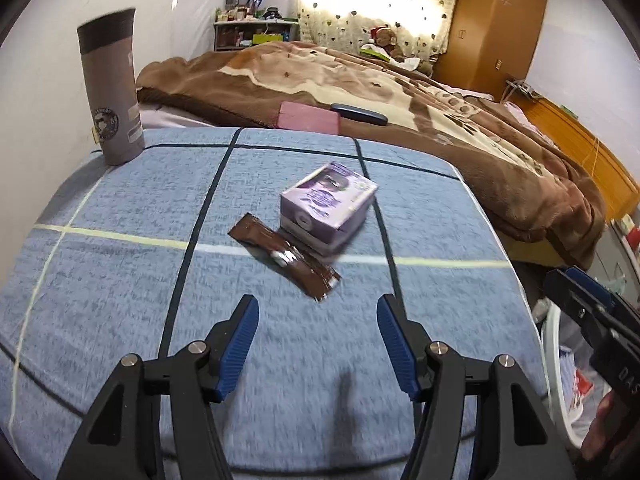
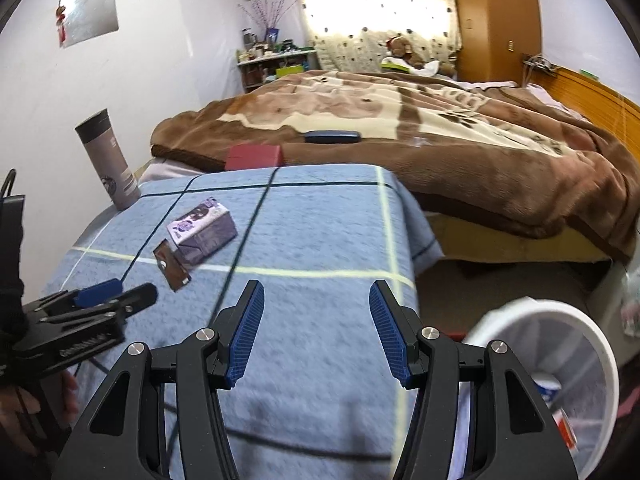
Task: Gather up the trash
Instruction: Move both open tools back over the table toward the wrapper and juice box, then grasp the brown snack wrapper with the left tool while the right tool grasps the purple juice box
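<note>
Trash lies ahead of the left tool (image 1: 316,312): a brown wrapper (image 1: 285,255) just beyond its fingertips, flat on the blue checked tabletop (image 1: 120,280), and a purple carton (image 1: 328,204) touching the wrapper's far side. Both tools stand with jaws apart and nothing between them. The right tool (image 2: 316,300) hovers over the tabletop's right part, with the wrapper and carton off to its front left, beyond the left tool seen at the left edge of its view.

Low on the right tool's right side a white bin (image 2: 560,320) stands on the floor beside the tabletop, its mouth tipped toward the camera; inside it some white, blue and red scraps show, too blurred to name.

Farther out, a grey tumbler (image 1: 110,88) stands upright at the tabletop's far left corner, well apart from the trash. Past the far edge a bed (image 1: 400,92) with a brown blanket carries a pink box (image 1: 308,117) and a dark case (image 1: 359,113).

The wrapper is glossy and crumpled, with a white mark at its middle. The carton is a tilted lilac box with dark print.
</note>
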A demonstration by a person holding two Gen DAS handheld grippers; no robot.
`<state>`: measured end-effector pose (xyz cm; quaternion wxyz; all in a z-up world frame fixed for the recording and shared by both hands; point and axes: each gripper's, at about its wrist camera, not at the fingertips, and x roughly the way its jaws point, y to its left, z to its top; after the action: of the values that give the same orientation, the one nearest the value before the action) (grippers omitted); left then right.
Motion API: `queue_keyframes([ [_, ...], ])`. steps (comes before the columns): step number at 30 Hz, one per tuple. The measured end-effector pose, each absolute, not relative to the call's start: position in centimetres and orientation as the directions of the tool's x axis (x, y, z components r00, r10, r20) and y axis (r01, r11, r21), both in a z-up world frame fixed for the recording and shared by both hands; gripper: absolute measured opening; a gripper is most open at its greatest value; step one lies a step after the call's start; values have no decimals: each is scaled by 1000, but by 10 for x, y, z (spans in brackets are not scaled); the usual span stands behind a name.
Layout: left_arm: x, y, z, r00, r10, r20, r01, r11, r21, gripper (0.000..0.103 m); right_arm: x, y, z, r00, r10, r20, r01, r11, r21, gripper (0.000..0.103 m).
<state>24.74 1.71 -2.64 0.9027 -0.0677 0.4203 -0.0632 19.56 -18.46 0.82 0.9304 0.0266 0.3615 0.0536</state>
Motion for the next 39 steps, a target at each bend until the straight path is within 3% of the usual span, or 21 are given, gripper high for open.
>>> queue_keyframes([
  [21, 282, 50, -54, 569, -50, -821, 10, 999, -53, 64, 242, -142, 2, 699, 167, -695, -134, 986, 101, 56],
  [32, 301, 60, -47, 592, -184, -785, -32, 967, -251, 67, 245, -147, 3, 699, 155, -698, -99, 988, 120, 56],
  [39, 313, 51, -53, 575, -120, -809, -39, 984, -174, 67, 254, -140, 3, 699, 154, -698, -105, 988, 112, 56],
])
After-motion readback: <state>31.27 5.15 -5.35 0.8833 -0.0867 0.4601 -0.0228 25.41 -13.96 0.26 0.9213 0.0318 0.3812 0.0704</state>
